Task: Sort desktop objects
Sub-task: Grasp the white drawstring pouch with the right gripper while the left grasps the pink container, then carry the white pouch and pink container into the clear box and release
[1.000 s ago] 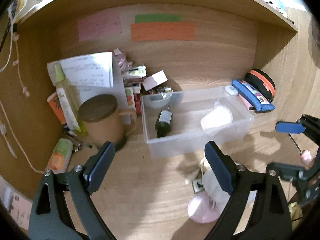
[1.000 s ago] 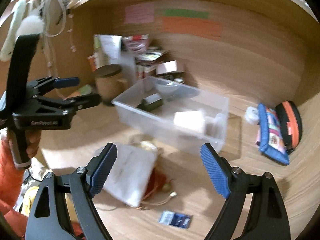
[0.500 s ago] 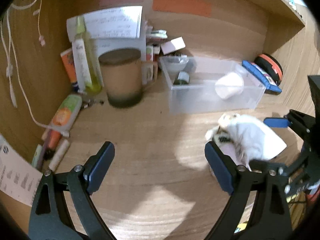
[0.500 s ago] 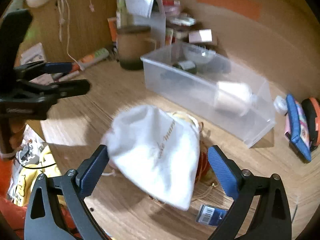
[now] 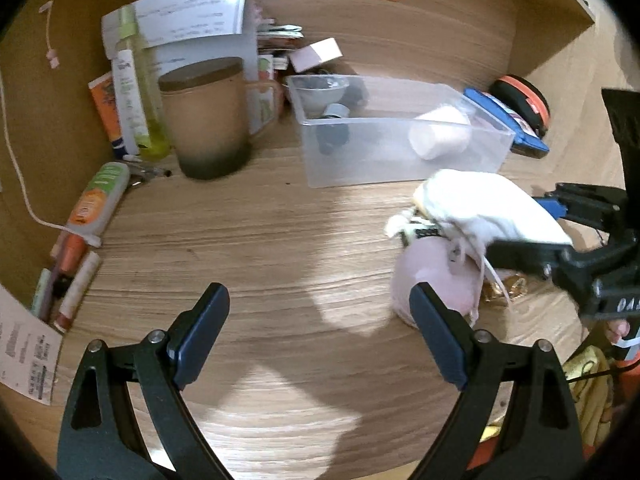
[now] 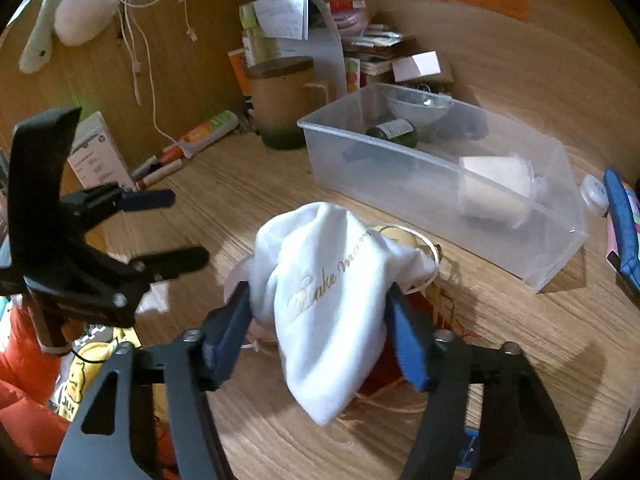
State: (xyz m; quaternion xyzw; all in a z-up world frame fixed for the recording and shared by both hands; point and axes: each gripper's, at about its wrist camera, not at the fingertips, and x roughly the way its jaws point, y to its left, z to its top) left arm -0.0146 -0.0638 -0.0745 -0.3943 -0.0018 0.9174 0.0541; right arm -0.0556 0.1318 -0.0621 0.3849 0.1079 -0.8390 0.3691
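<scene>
A white drawstring pouch (image 6: 328, 300) with gold lettering lies on a pink round thing (image 5: 432, 280) and some orange cord on the wooden desk. My right gripper (image 6: 320, 328) straddles the pouch; its jaws are closing and both blue pads press the cloth. From the left wrist, the pouch (image 5: 488, 204) sits at the right with the right gripper (image 5: 534, 230) around it. My left gripper (image 5: 320, 320) hangs open over bare desk, nothing between its fingers. Behind the pouch stands a clear plastic bin (image 6: 440, 178) holding a dark bottle (image 6: 392, 130), a glass bowl and a white cup.
A lidded brown mug (image 5: 206, 116), a yellow-green bottle, papers and boxes crowd the back left corner. Tubes and pens (image 5: 96, 204) lie along the left wall. A blue pencil case (image 5: 508, 120) and an orange-black case (image 5: 524, 100) sit right of the bin. An orange sleeve (image 6: 24, 360) shows at lower left.
My right gripper came down over the white pouch and its jaws drew in from wide apart onto the cloth. The left gripper sank closer to the desk, still open.
</scene>
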